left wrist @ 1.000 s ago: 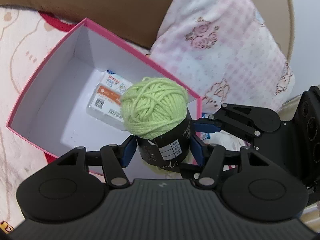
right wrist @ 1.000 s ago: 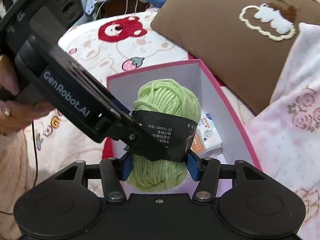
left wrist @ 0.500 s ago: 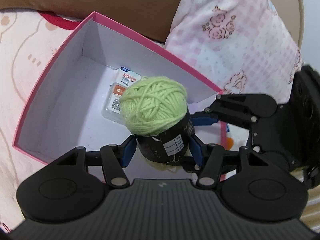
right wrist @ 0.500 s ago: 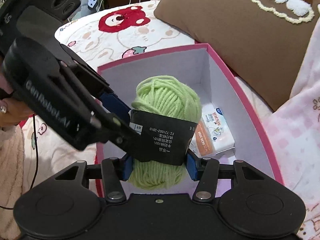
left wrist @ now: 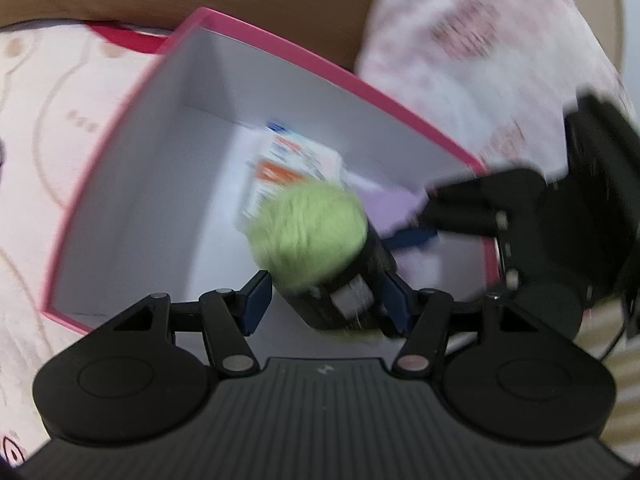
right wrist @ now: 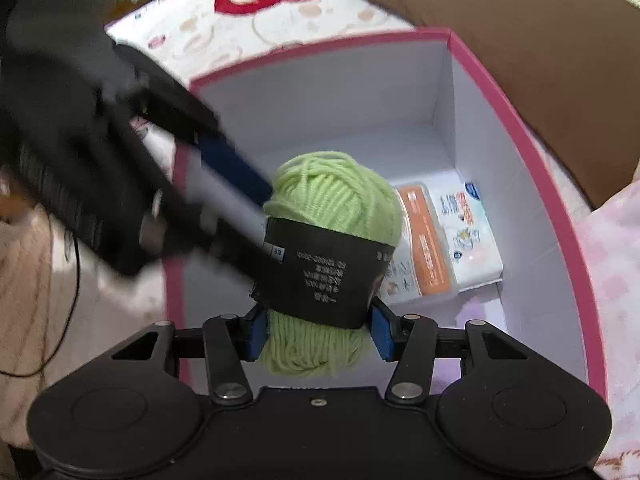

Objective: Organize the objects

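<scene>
The green yarn ball [right wrist: 334, 208], wrapped round its middle in a black paper band [right wrist: 320, 274], sits at the centre of my right wrist view, hanging over the open inside of the pink box [right wrist: 532, 152]. My right tongs [right wrist: 318, 334] pinch it: both blue pads press against the band's lower edge, with the loose green strands bulging out beneath them. In that same view my left tongs come in from the upper left of the frame, one blue finger lying against the yarn's left side at the top of the band.

In the blurred left wrist view the yarn ball [left wrist: 308, 232] sits a little right of centre, tipped toward the right. My left tongs [left wrist: 326, 306] are spreading; the right pad is against the black band, while the left pad stands just clear of the yarn, so I no longer pinch it there. The right tongs reach in from the right edge of that frame, their blue finger at the ball's upper right.

Behind the yarn, on the white floor of the box, lies a tissue packet [right wrist: 444, 240] with orange and blue print, at the right of the frame. The box rests on a pale printed bedspread [right wrist: 280, 4], with a brown cushion [right wrist: 520, 28] at the upper right and a pink checked pillow [left wrist: 480, 60] beside it
</scene>
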`<state>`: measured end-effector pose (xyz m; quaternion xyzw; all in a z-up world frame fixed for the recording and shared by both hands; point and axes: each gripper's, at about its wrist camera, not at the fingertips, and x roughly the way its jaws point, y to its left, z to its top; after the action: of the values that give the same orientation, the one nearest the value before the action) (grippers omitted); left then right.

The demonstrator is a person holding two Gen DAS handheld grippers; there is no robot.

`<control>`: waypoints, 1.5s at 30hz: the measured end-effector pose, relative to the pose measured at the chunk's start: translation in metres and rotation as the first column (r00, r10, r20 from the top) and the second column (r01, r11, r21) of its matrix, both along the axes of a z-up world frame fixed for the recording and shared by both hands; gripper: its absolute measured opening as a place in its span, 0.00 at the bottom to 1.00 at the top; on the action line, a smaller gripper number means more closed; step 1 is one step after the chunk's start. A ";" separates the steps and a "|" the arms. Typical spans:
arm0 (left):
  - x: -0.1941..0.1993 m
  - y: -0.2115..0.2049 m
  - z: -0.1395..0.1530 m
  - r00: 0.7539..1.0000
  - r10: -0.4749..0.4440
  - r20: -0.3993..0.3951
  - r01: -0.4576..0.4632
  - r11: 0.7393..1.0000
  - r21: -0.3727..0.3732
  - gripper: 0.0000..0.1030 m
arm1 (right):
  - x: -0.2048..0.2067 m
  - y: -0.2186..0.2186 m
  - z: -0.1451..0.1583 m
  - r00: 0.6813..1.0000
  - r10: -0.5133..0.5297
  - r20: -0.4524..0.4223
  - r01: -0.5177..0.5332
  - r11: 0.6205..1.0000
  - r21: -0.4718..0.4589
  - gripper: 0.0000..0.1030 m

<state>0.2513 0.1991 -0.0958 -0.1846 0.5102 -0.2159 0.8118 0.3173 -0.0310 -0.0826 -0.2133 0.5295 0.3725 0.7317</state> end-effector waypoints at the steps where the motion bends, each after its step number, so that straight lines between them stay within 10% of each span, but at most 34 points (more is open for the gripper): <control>1: 0.002 0.003 0.000 1.000 0.026 0.017 -0.027 0.999 0.020 0.57 | 0.001 0.001 -0.003 1.000 0.013 -0.009 -0.013 1.000 -0.007 0.54; 11: 0.003 0.000 -0.001 0.998 0.036 0.059 -0.040 0.997 0.073 0.51 | 0.002 0.018 -0.013 0.999 0.036 -0.021 -0.037 0.999 -0.032 0.54; 17: 0.008 0.005 -0.013 0.995 0.082 0.053 -0.089 0.986 0.139 0.51 | 0.007 0.008 -0.013 0.988 -0.123 -0.098 0.124 0.992 0.003 0.65; 28: 0.006 0.000 -0.004 0.994 0.072 0.077 -0.082 0.988 0.131 0.48 | -0.003 -0.028 -0.021 0.829 -0.430 -0.356 0.492 0.865 0.099 0.68; 37: 0.009 0.004 -0.008 0.994 0.098 0.044 -0.103 0.985 0.137 0.48 | -0.008 -0.023 -0.032 0.800 -0.486 -0.352 0.552 0.826 0.113 0.63; 45: 0.002 -0.009 -0.007 0.997 0.052 0.054 -0.062 0.978 0.198 0.48 | -0.011 -0.021 -0.015 0.843 -0.508 -0.179 0.533 0.835 0.140 0.49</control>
<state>0.2529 0.1905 -0.1024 -0.1115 0.5039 -0.1446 0.8443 0.3065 -0.0516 -0.0973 0.0330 0.5788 0.2196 0.7847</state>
